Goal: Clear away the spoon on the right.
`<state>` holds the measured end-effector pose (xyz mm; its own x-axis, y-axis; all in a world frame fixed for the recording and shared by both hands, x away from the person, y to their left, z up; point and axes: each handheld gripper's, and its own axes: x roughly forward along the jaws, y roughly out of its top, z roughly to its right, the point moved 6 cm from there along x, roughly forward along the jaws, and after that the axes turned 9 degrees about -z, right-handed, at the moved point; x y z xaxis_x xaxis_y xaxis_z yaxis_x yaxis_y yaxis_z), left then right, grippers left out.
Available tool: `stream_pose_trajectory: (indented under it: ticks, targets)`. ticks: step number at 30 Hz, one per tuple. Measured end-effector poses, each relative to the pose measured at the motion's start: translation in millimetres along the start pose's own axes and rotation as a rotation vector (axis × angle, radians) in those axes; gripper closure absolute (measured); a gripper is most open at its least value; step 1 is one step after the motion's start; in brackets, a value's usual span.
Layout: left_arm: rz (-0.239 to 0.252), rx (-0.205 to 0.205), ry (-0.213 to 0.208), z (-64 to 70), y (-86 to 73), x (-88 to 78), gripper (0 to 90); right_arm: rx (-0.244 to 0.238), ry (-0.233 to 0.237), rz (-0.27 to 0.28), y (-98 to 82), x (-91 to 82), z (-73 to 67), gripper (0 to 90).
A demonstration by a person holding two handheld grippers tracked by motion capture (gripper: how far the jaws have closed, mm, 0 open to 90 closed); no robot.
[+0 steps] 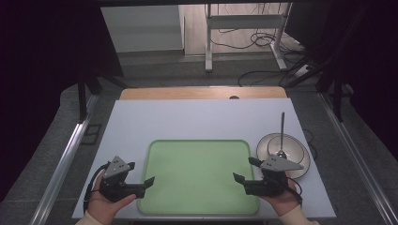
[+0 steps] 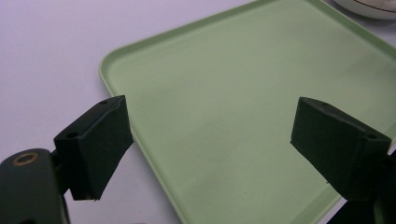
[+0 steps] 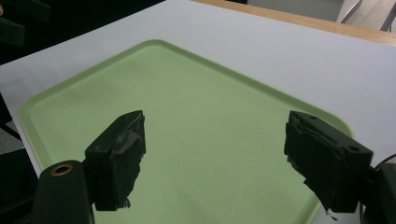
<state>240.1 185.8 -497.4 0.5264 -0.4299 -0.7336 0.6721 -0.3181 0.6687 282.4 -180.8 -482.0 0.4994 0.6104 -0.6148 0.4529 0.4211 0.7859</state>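
Observation:
A pale green tray point(image 1: 199, 187) lies flat at the front middle of the white table point(image 1: 197, 117), with nothing on it. My left gripper point(image 1: 141, 176) is held at the tray's left edge, open, jaws wide apart over the tray's corner point(image 2: 112, 60). My right gripper point(image 1: 246, 171) is held at the tray's right edge, also open, with bare tray point(image 3: 187, 93) between its jaws. Just behind the right gripper sits a stack of white plates point(image 1: 291, 147) with a metal utensil point(image 1: 282, 126) standing up from it.
A wooden strip point(image 1: 202, 93) runs along the table's far edge. Beyond it are a desk frame point(image 1: 244, 28) and loose cables point(image 1: 263, 75) on the floor. Metal rails point(image 1: 65, 159) flank the table on both sides.

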Motion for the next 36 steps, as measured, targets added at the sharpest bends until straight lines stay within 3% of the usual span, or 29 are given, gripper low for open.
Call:
stream_pose_trajectory:
  ticks: [12,22,30,36]
  targets:
    - [-0.032,-0.018,-0.024,-3.9,0.6,9.9,12.1,0.014,0.018,-0.015,-5.0,1.9,9.3,20.4]
    - [-0.044,0.016,-0.006,-1.4,-2.1,12.7,12.3,-0.010,0.018,-0.020,-2.2,6.0,4.1,20.4]
    - [-0.037,0.031,0.010,1.5,-9.7,6.2,12.4,-0.006,0.010,-0.014,5.8,3.4,2.5,20.4]
    - [-0.028,0.031,0.013,-0.4,-9.9,1.7,12.4,-0.011,0.013,-0.005,21.6,-2.1,3.8,21.6]
